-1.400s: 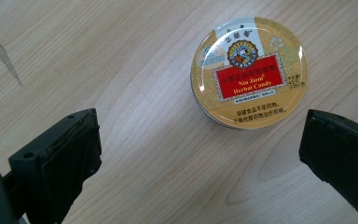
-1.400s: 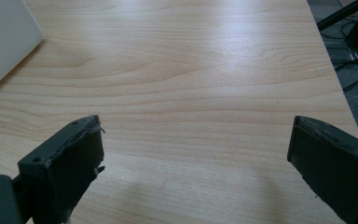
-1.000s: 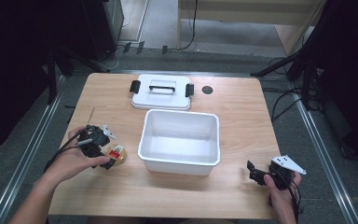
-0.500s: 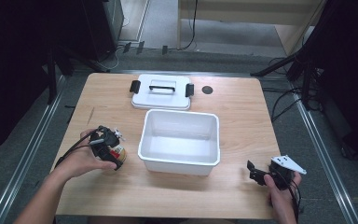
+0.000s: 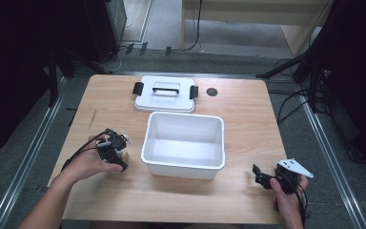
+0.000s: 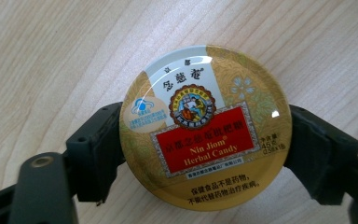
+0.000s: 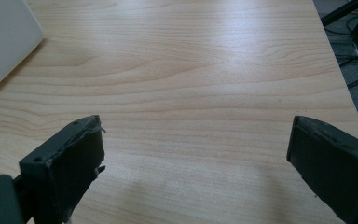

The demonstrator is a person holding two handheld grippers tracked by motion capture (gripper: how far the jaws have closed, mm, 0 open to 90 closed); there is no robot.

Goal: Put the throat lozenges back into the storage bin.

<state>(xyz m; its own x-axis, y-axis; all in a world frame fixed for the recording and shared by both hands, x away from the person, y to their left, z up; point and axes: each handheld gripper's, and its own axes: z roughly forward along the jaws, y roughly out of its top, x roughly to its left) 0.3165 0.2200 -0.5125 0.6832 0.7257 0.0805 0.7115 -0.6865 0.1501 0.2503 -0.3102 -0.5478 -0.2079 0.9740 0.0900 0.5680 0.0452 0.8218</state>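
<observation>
A round gold and red herbal candy tin (image 6: pixel 205 126) lies flat on the wooden table. My left gripper (image 6: pixel 207 156) points down over it, and its two black jaws have just been closing and now press on the tin's left and right rim. From above, the left gripper (image 5: pixel 116 151) sits left of the white tub, with the tin (image 5: pixel 123 156) peeking out under it. My right gripper (image 5: pixel 259 177) rests near the table's front right corner, its jaws wide apart. In its own view, the right gripper (image 7: pixel 196 158) has only bare wood between the jaws.
An open white plastic tub (image 5: pixel 183 160) stands in the middle of the table (image 5: pixel 248 124). Its white lid (image 5: pixel 165 94) with black clips lies flat behind it. A small dark round spot (image 5: pixel 212 91) sits right of the lid. Cables run on the floor to the right.
The left hand has moved right and down onto the tin, and its jaws have closed on the tin's sides. The right hand has stayed where it was.
</observation>
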